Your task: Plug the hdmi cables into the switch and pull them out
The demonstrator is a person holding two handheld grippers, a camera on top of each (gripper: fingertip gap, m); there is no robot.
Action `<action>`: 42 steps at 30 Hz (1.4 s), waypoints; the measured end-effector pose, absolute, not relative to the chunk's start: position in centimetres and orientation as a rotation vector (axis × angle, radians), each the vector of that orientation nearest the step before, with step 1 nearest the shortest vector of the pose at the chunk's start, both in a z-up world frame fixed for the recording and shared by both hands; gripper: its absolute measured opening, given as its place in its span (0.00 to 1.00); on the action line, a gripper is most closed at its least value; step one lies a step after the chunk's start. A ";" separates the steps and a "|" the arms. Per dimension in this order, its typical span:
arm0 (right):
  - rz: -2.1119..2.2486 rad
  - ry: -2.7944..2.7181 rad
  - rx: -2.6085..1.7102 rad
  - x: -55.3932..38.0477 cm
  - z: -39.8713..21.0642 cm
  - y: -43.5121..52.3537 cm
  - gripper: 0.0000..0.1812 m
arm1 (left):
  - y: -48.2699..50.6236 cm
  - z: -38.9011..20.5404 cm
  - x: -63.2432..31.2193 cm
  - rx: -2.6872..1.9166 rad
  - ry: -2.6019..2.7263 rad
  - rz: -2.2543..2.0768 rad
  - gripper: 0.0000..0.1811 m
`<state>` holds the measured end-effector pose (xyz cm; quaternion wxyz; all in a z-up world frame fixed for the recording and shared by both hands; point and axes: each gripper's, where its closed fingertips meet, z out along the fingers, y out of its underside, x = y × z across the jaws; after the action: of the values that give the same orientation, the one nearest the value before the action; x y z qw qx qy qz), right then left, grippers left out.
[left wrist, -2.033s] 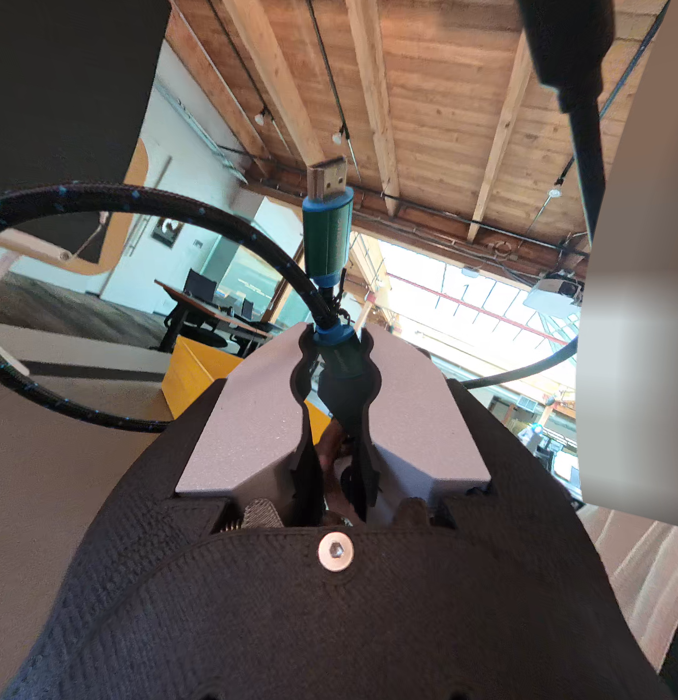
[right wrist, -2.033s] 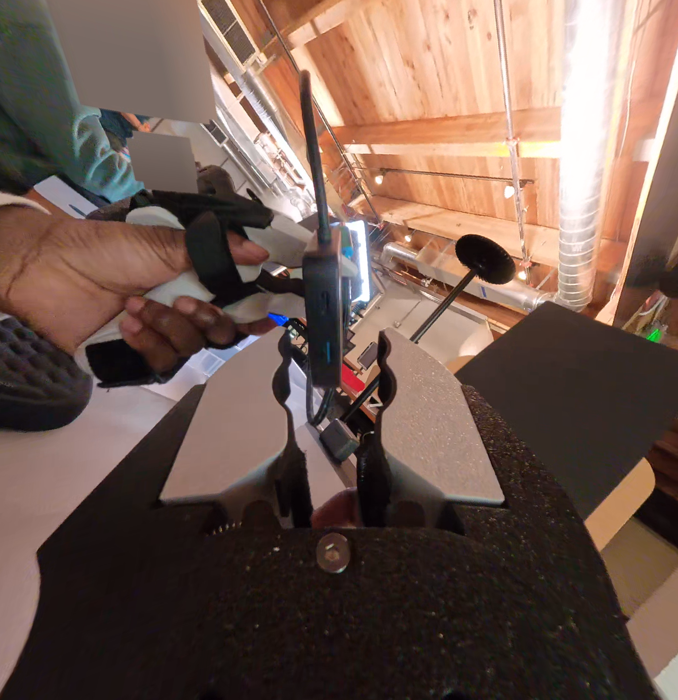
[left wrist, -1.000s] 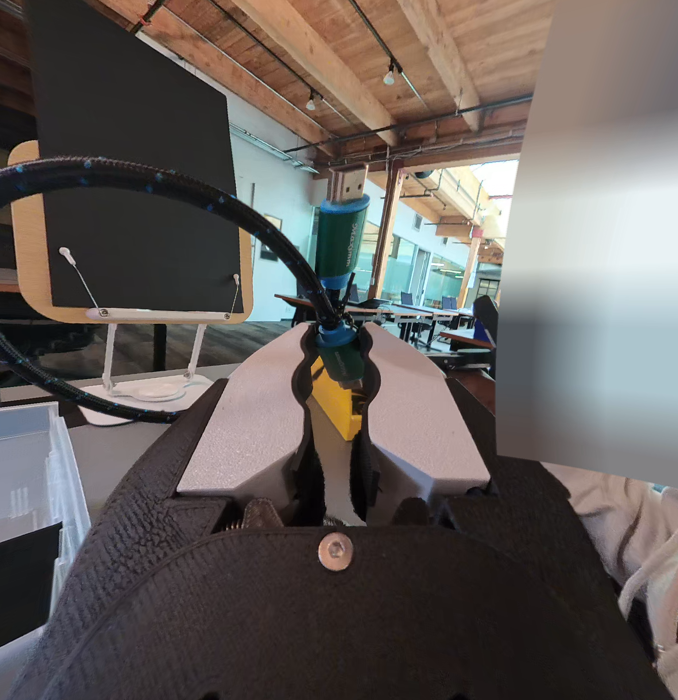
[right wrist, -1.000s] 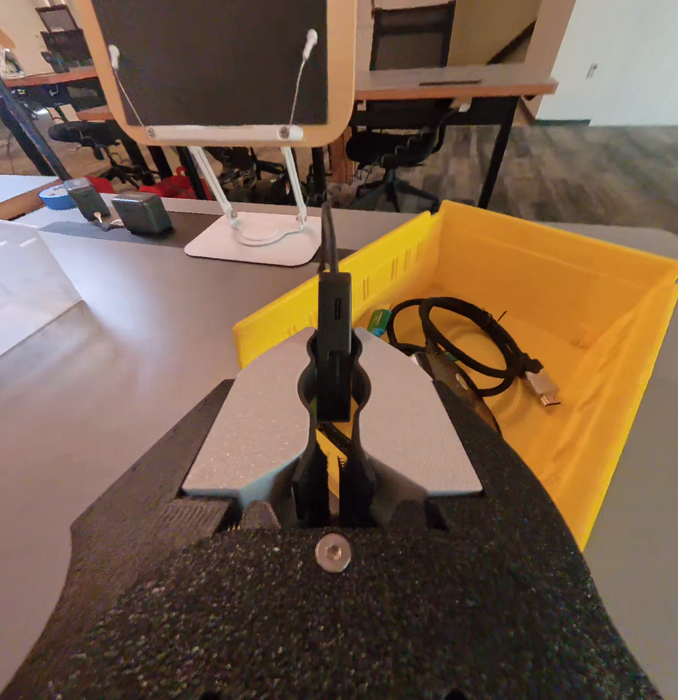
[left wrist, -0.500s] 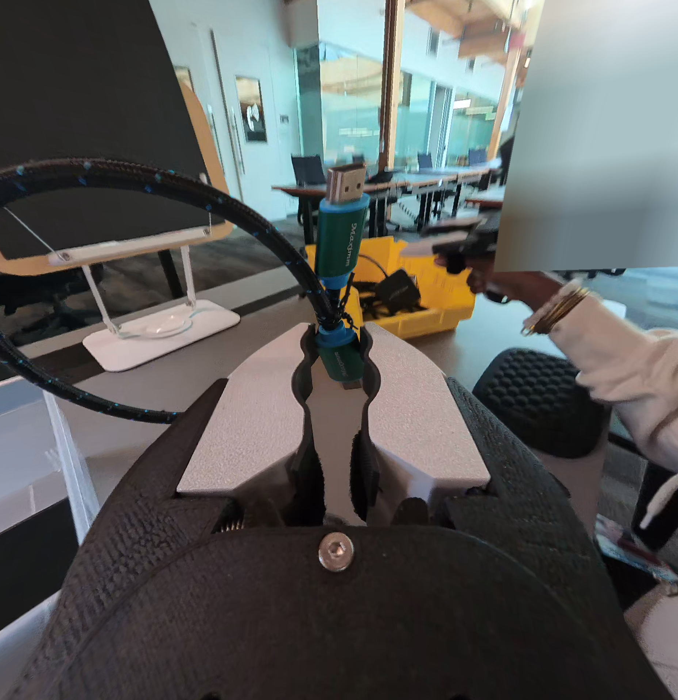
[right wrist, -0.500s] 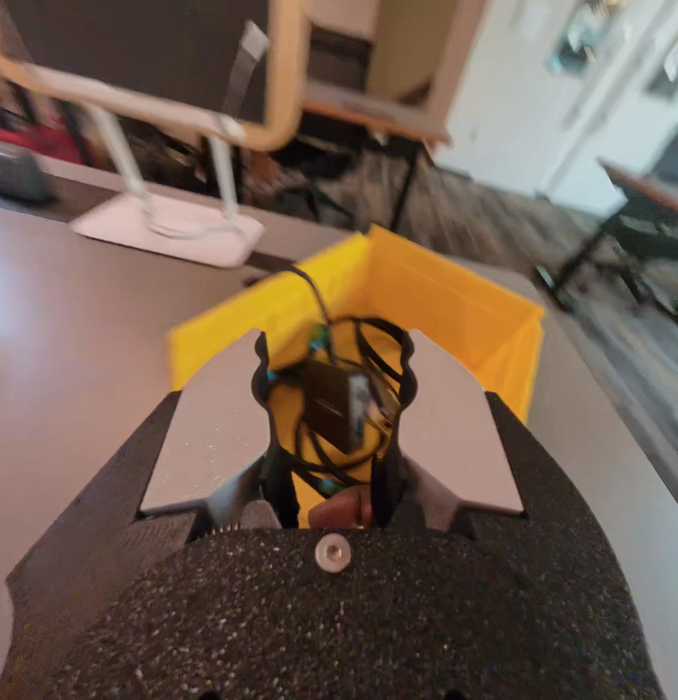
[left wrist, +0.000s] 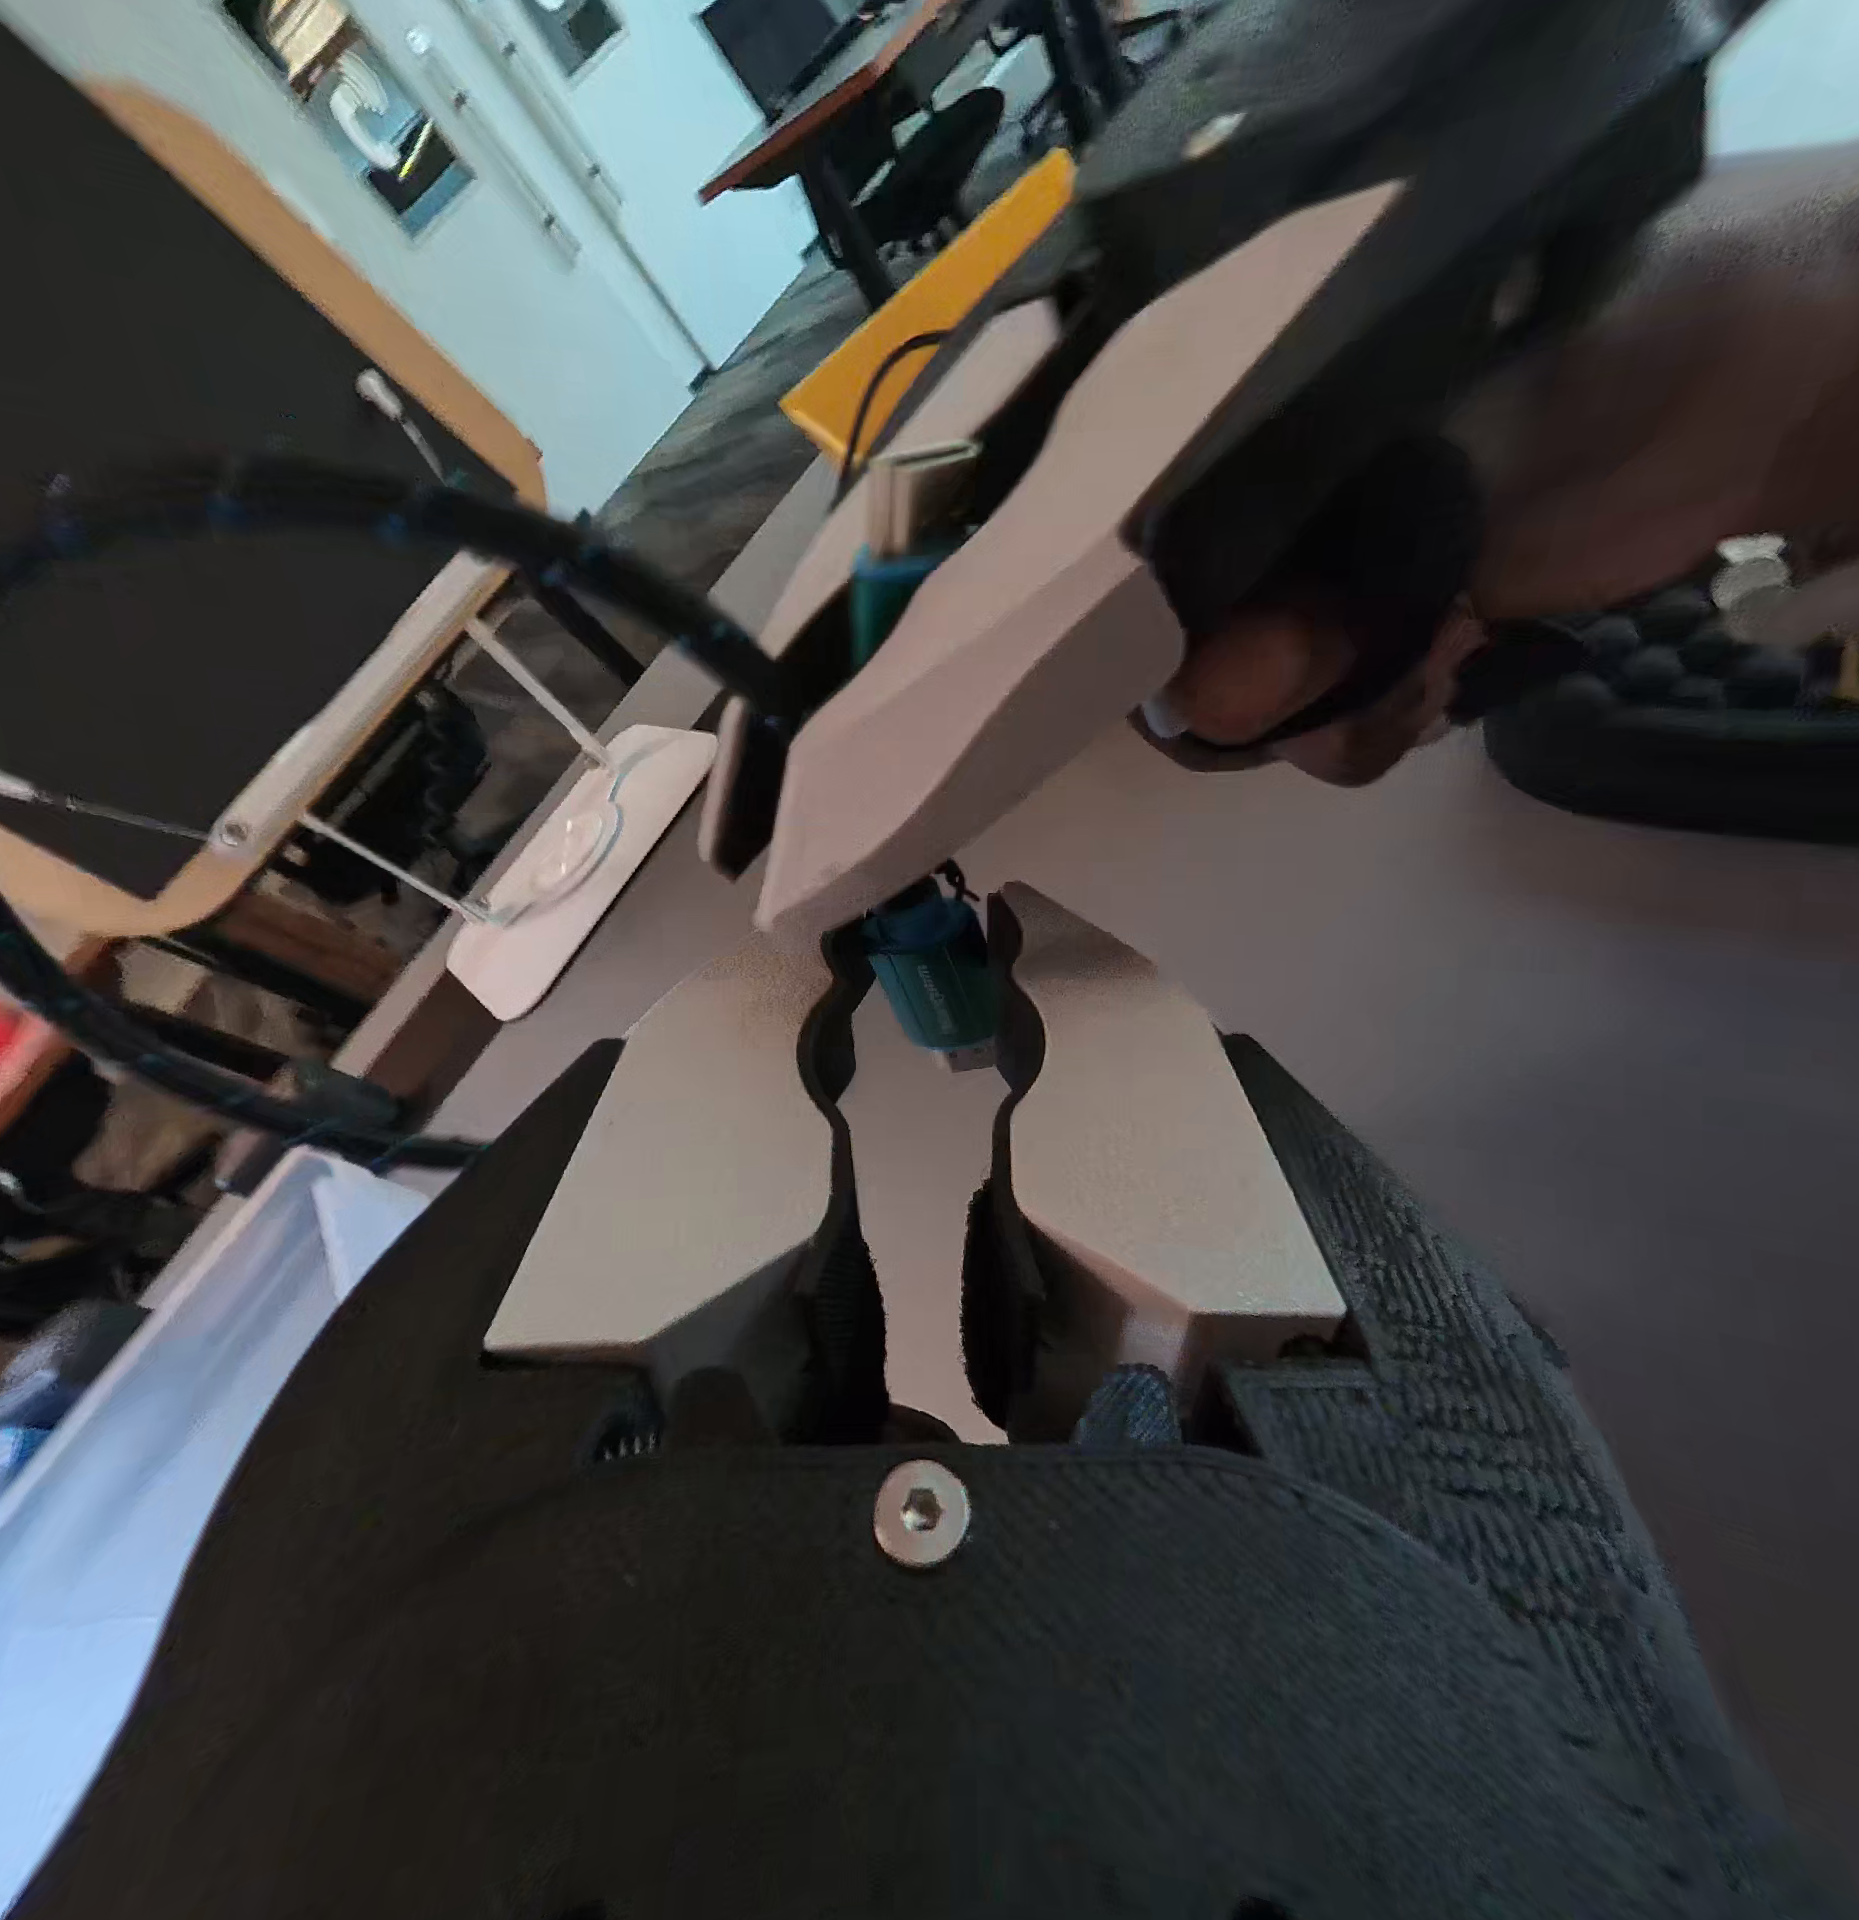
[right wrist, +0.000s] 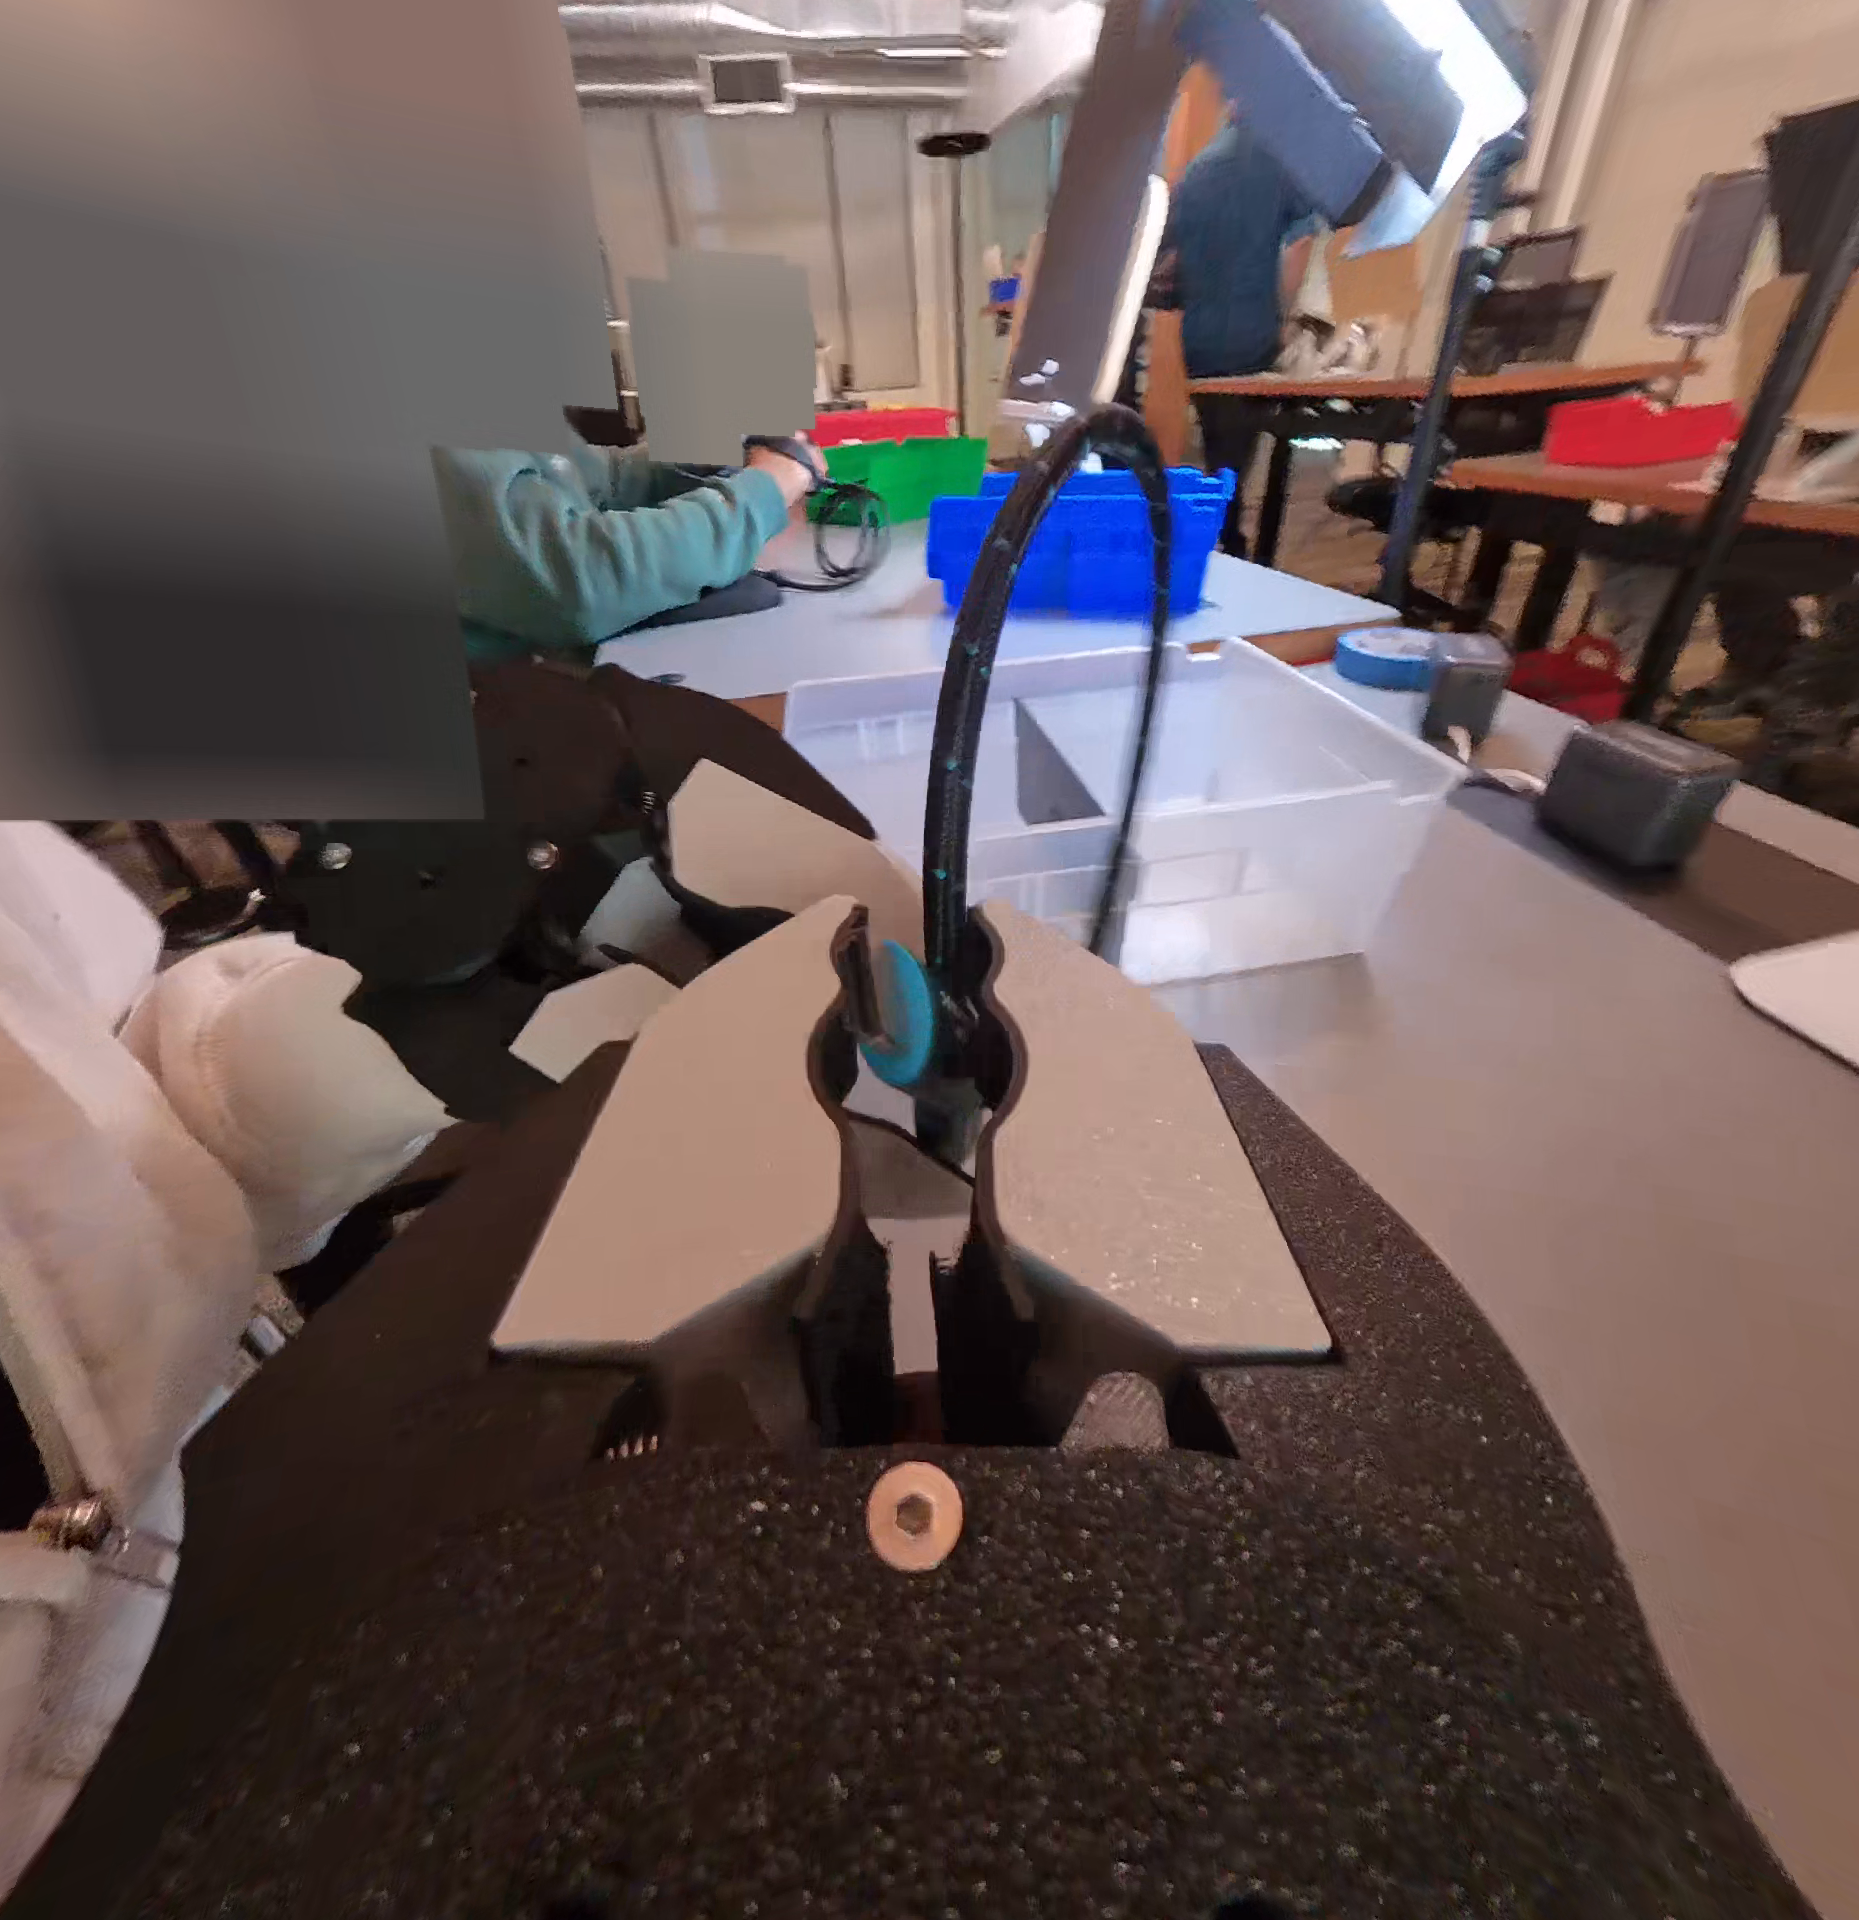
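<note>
A black braided HDMI cable (left wrist: 613,566) with teal plugs loops out to the left. My left gripper (left wrist: 920,940) is shut on one teal plug (left wrist: 935,997) at its fingertips, low over the grey table (left wrist: 1527,1039). My right gripper (right wrist: 920,935) has come across from the upper right and is shut around the cable's other teal plug (right wrist: 899,1023), seen end-on. In the left wrist view that plug (left wrist: 889,582), with its metal end, sits between the right gripper's grey fingers (left wrist: 998,644). The switch is not clearly in view.
A yellow bin (left wrist: 935,281) stands behind the grippers. A black board on a white stand (left wrist: 582,842) is at the left. A clear divided box (right wrist: 1268,790), a small grey box (right wrist: 1631,795) and a blue tape roll (right wrist: 1377,655) are on the table. Seated people work at the table behind.
My right gripper let the switch drop into the yellow bin, swung round and closed on the cable's free plug. My left gripper tipped down toward the table, still holding its plug.
</note>
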<state>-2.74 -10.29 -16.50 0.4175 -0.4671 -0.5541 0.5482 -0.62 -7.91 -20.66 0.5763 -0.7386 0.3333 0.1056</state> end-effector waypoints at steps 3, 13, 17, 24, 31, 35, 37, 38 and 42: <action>1.210 -1.367 -1.110 -1.7 -16.4 -8.8 0.06 | -8.8 -19.9 0.1 -1.616 0.867 0.258 0.13; 0.318 -0.704 -1.242 14.1 -11.2 9.2 0.06 | -11.3 -17.7 -10.9 -1.632 0.346 0.288 0.19; -0.017 -0.723 -1.500 18.0 -15.1 15.6 0.06 | -12.7 -18.1 -14.2 -1.666 0.120 0.202 0.23; 0.014 -0.790 -1.702 16.9 -20.0 16.7 0.46 | -13.8 -21.5 -17.5 -1.841 -0.064 0.214 0.38; 0.029 -1.275 -1.756 12.4 -27.0 11.3 0.29 | -13.8 -28.0 -17.9 -2.162 -0.020 0.228 0.31; -0.179 -1.461 -1.867 13.7 -31.4 12.3 0.25 | -13.5 -30.2 -17.8 -2.229 0.046 0.221 0.14; -0.258 -1.529 -1.792 13.8 -31.4 12.9 0.19 | -13.4 -30.1 -18.5 -2.232 0.074 0.292 0.11; -0.266 -1.574 -1.768 13.8 -31.4 12.8 0.18 | -13.3 -30.1 -18.9 -2.238 0.088 0.324 0.10; -0.191 -1.730 -1.557 12.4 -31.3 11.7 0.17 | -11.8 -30.2 -19.4 -2.216 0.213 0.308 0.11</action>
<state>12.44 11.74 -31.34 0.3925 -0.6132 -0.6813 -0.0754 -19.41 -11.84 -30.18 0.4322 -0.8892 0.0853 0.1236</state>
